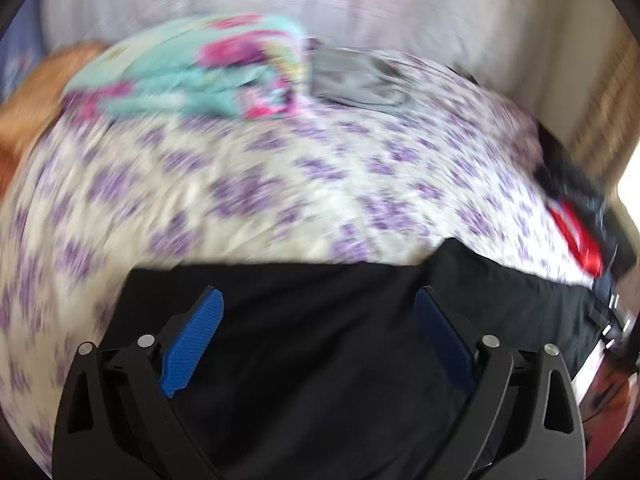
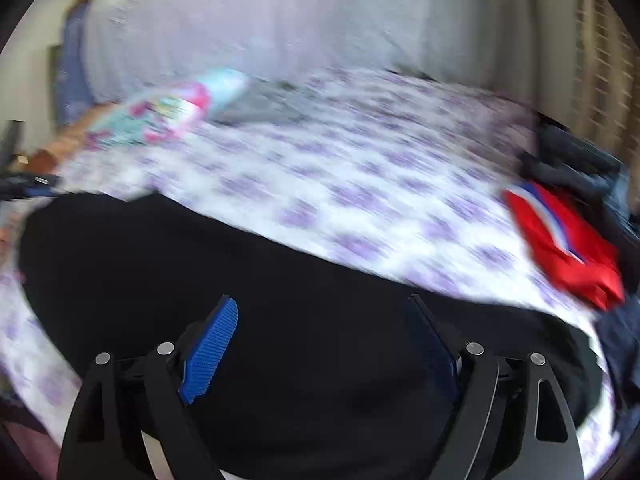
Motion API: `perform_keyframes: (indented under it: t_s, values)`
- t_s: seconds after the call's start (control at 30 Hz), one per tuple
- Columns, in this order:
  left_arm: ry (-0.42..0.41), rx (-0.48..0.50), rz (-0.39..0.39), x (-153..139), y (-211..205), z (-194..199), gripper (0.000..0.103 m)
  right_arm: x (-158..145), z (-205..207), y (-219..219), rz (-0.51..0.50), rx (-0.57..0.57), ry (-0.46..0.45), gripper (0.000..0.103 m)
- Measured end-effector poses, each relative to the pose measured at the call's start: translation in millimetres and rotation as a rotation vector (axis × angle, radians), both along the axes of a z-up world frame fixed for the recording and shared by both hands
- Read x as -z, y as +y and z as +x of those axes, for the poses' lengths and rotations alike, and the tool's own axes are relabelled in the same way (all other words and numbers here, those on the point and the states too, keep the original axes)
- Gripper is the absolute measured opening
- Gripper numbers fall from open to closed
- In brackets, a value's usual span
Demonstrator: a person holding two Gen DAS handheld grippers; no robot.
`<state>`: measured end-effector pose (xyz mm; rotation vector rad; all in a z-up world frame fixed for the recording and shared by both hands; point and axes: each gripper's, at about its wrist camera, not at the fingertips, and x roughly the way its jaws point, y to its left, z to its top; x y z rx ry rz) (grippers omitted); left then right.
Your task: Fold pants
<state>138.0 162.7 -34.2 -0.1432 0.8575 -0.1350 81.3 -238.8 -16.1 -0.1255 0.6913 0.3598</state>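
Observation:
Black pants (image 1: 320, 344) lie flat on the near part of a bed with a white and purple flowered sheet (image 1: 280, 184). My left gripper (image 1: 318, 300) hovers over them with its blue pads wide apart and nothing between them. In the right wrist view the same black pants (image 2: 200, 264) stretch from the left edge to the lower right. My right gripper (image 2: 322, 312) is open above them, its pads well apart and not pressing on the cloth. Both views are blurred.
A folded turquoise and pink blanket (image 1: 192, 76) and a grey garment (image 1: 356, 80) lie at the far side of the bed. A red garment (image 2: 568, 248) with dark clothes (image 2: 576, 160) behind it sits at the right edge. A pale curtain (image 2: 280, 20) hangs behind.

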Motion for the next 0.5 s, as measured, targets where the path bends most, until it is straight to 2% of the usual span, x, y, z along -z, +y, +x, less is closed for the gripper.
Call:
perform_keyframes:
  t_s: [0.07,0.13,0.2,0.23,0.3,0.33,0.37,0.43,0.5]
  values:
    - [0.027,0.034,0.132,8.3,-26.3,17.9,0.095,-3.0,13.2,50.8,0.023,-0.137,0.003,0.086]
    - [0.051,0.002,0.281,21.7,-36.8,31.9,0.095,1.5,21.6,93.8,0.026,-0.251,0.025,0.086]
    - [0.075,-0.076,0.446,36.1,-31.1,43.8,0.095,19.6,29.8,137.0,-0.037,-0.335,0.075,0.085]
    - [0.089,-0.111,0.472,40.8,-22.4,47.8,0.096,31.6,35.4,150.0,-0.098,-0.333,0.105,0.085]
    - [0.124,-0.178,0.393,42.9,11.5,51.4,0.096,58.4,44.3,159.9,-0.260,-0.277,0.124,0.085]
    - [0.128,-0.229,0.393,42.7,24.3,50.4,0.096,63.6,46.9,151.8,-0.256,-0.261,0.124,0.086]
    - [0.119,-0.275,0.396,40.0,39.0,47.1,0.096,61.3,49.7,137.0,-0.194,-0.231,0.154,0.086]
    - [0.109,-0.338,0.410,32.9,57.4,37.5,0.095,55.0,52.2,113.8,-0.188,-0.123,0.160,0.086]
    - [0.065,-0.331,0.351,16.5,63.9,20.7,0.094,42.9,41.5,93.8,-0.208,-0.017,0.107,0.086]
